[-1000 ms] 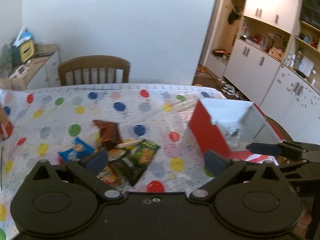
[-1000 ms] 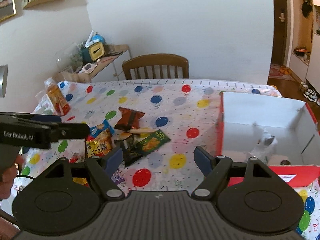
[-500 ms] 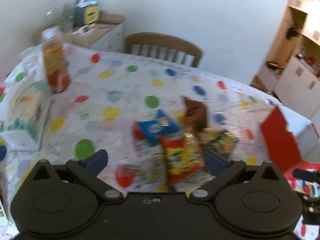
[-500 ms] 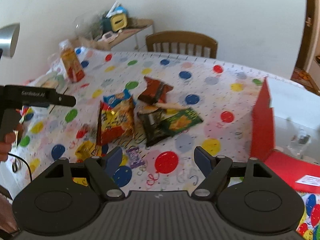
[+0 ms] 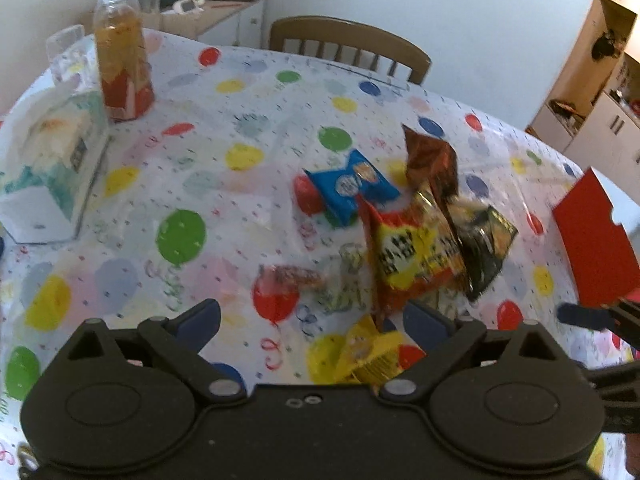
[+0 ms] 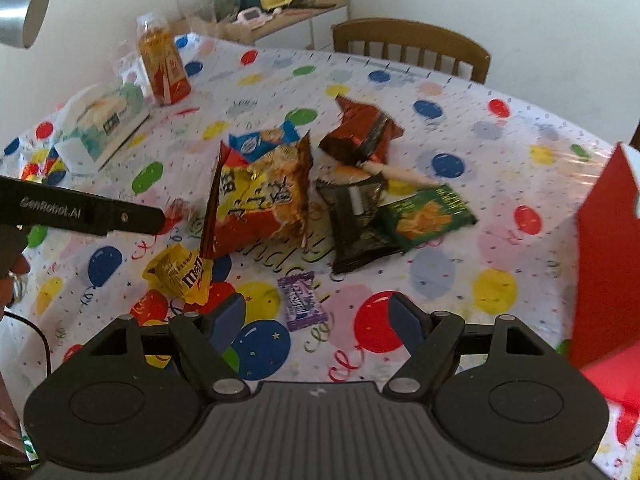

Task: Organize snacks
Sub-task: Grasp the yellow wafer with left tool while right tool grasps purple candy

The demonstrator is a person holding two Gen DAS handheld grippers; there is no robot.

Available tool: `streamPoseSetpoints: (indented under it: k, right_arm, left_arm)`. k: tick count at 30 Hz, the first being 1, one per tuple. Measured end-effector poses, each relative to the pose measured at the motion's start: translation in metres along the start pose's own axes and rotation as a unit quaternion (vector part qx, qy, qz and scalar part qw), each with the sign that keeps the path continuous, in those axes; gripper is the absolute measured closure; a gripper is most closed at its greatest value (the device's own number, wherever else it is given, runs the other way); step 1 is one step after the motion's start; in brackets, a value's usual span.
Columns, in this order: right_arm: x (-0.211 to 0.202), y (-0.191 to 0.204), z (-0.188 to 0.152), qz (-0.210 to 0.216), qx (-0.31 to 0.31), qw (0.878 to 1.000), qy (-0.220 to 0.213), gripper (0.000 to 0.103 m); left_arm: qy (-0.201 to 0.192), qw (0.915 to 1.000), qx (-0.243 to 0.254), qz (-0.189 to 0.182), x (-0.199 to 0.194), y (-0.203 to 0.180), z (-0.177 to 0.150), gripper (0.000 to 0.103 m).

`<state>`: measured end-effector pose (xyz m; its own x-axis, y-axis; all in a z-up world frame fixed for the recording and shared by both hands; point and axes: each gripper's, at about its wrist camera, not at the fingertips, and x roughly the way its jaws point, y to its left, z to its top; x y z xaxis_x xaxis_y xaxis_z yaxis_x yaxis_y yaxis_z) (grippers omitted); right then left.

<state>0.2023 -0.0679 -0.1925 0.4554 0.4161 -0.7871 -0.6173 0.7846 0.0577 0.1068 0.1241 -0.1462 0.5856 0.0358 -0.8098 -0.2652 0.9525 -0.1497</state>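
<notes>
A pile of snacks lies mid-table: a red-and-yellow chip bag, a blue cookie pack, a brown wrapper, a black packet, a green packet, a yellow M&M's bag and a small purple candy. My left gripper is open and empty, low over the table beside the pile. My right gripper is open and empty above the purple candy. A red box stands at the right.
An orange drink bottle and a tissue box stand at the left of the balloon-print tablecloth. A wooden chair is at the far edge. A sideboard with clutter is behind.
Both grippers have swung left and come lower and closer to the snack pile. The red box has slid to the right edge of both views. Both stay open.
</notes>
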Motion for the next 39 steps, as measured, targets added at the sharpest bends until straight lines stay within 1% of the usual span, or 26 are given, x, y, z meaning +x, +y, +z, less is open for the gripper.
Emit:
streamPoseSetpoints:
  k: [2,4,5,7,9,11,13,14,17,18,21,22,23,25,27,30,31,32,39]
  right_arm:
    - [0.008,0.003,0.0,0.005,-0.006,1.0,0.003,0.025]
    - [0.015,0.007,0.0,0.012,-0.017,1.0,0.007,0.033]
    - [0.02,0.009,0.0,0.011,-0.023,1.0,0.011,0.034]
    - [0.027,0.012,-0.001,0.011,-0.034,0.999,0.017,0.044]
    - [0.033,0.014,-0.001,0.01,-0.042,0.999,0.021,0.049]
    - [0.036,0.014,0.0,0.011,-0.045,0.999,0.021,0.053]
    - [0.04,0.016,-0.001,0.01,-0.049,0.998,0.024,0.063]
    - [0.041,0.016,-0.001,0.009,-0.051,0.998,0.025,0.064]
    - [0.043,0.017,-0.001,0.004,-0.056,0.998,0.024,0.069]
    - [0.043,0.017,-0.001,0.004,-0.056,0.998,0.023,0.07]
    - [0.045,0.018,0.0,0.003,-0.056,0.998,0.022,0.071]
    - [0.045,0.018,0.0,0.003,-0.057,0.998,0.021,0.077]
    - [0.045,0.018,0.001,0.003,-0.057,0.998,0.021,0.077]
    - [0.044,0.019,0.0,0.002,-0.057,0.998,0.02,0.078]
    - [0.043,0.019,-0.001,0.001,-0.052,0.998,0.017,0.078]
    - [0.038,0.018,-0.001,0.002,-0.042,0.999,0.013,0.078]
    - [0.036,0.017,-0.002,0.003,-0.039,0.999,0.011,0.08]
    - [0.034,0.017,-0.002,0.004,-0.037,0.999,0.011,0.084]
    - [0.019,0.018,-0.006,0.006,-0.026,1.0,0.006,0.084]
  left_arm:
    - [0.007,0.9999,0.007,-0.01,0.005,-0.006,-0.006,0.007]
    - [0.013,0.9997,0.015,-0.017,0.01,-0.013,-0.012,0.008]
    - [0.017,0.9994,0.022,-0.02,0.014,-0.016,-0.015,0.01]
    - [0.024,0.9988,0.035,-0.024,0.02,-0.022,-0.02,0.018]
    - [0.033,0.9983,0.042,-0.024,0.027,-0.025,-0.023,0.023]
    - [0.04,0.9981,0.039,-0.028,0.032,-0.025,-0.024,0.027]
    - [0.042,0.9978,0.037,-0.034,0.035,-0.025,-0.025,0.03]
    - [0.044,0.9976,0.038,-0.036,0.036,-0.026,-0.025,0.031]
    - [0.049,0.9971,0.04,-0.042,0.039,-0.028,-0.025,0.041]
    - [0.052,0.9969,0.038,-0.045,0.04,-0.028,-0.025,0.046]
    - [0.052,0.9971,0.029,-0.048,0.041,-0.027,-0.024,0.05]
    - [0.052,0.9971,0.026,-0.049,0.041,-0.026,-0.024,0.054]
    - [0.052,0.9971,0.022,-0.051,0.041,-0.025,-0.023,0.056]
    - [0.054,0.9971,0.013,-0.052,0.041,-0.022,-0.022,0.065]
    - [0.056,0.9967,0.002,-0.058,0.04,-0.019,-0.022,0.066]
    - [0.057,0.9967,-0.002,-0.058,0.039,-0.019,-0.022,0.069]
    - [0.057,0.9967,-0.003,-0.058,0.039,-0.018,-0.022,0.07]
    - [0.058,0.9966,-0.005,-0.059,0.039,-0.018,-0.022,0.07]
    - [0.058,0.9964,-0.011,-0.061,0.032,-0.018,-0.025,0.07]
